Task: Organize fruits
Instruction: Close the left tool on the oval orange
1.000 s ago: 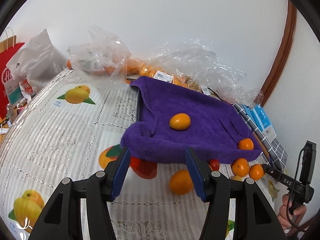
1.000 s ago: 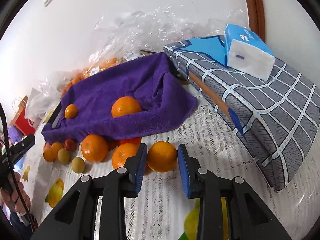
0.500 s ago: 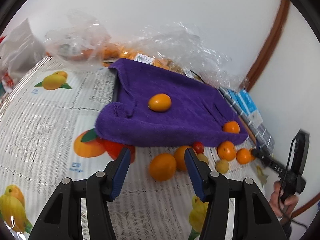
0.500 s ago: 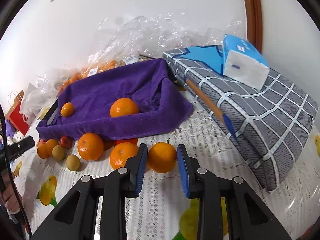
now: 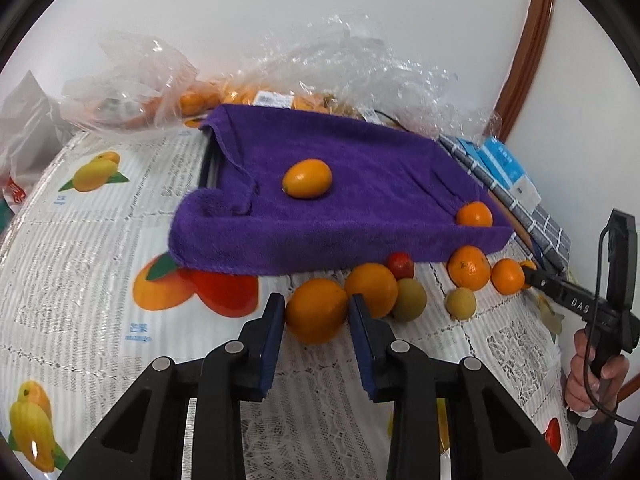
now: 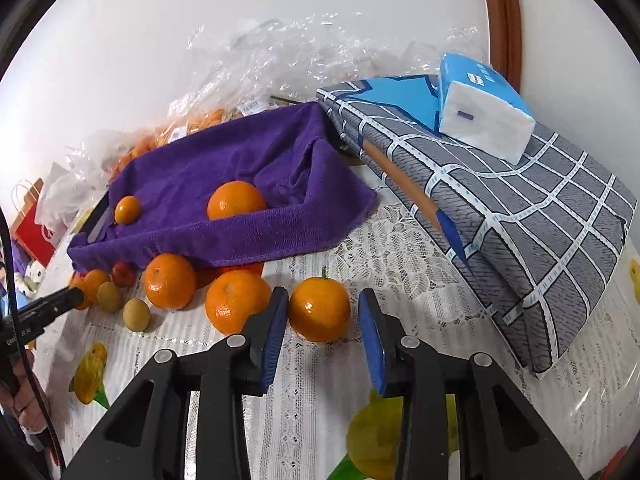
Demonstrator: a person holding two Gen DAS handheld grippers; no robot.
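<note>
I held the left gripper [image 5: 316, 320] unclenched around one orange [image 5: 316, 310]; the jaws were astride it, ready to grasp. The right gripper [image 6: 323, 322] likewise straddled a stemmed mandarin [image 6: 319, 309], not squeezing; both fruits seemed meant for the purple towel [image 6: 224, 168].

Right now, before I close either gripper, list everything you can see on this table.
Towel: one, purple, mid-table.
Oval fruit: one, orange, towel centre.
Round fruit: one, orange, towel's right corner.
Oranges: five, orange, on tablecloth before towel.
Red fruit: one, small, at towel's front edge.
Tan fruits: two, yellowish, among the oranges.
Plastic bags: count unclear, clear, behind towel.
Checked pad: one, grey, right of towel.
Tissue pack: one, blue-white, on the pad.
Left gripper: black, blue fingers astride leftmost orange.
Right gripper: same, astride rightmost orange, open.
</note>
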